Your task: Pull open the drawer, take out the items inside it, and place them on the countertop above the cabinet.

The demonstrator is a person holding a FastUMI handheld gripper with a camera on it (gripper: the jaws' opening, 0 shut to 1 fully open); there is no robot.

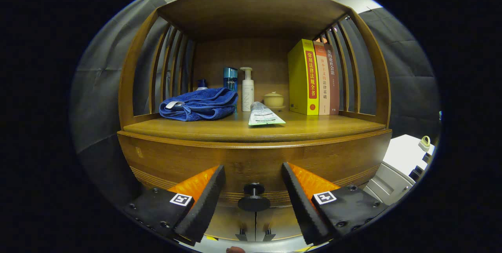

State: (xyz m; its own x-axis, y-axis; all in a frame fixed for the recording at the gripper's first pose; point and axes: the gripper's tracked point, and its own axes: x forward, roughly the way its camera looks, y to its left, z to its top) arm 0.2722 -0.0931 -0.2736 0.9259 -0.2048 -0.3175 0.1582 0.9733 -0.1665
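Dark round knob (253,199) of the closed wooden drawer (251,166) sits dead ahead between the fingers of the spread, empty gripper (253,190) (neither finger touching it), below the bench (251,129).

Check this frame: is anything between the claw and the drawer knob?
Nothing visible. The open claw has the drawer knob between its fingers, neither touching it, with no object between them.
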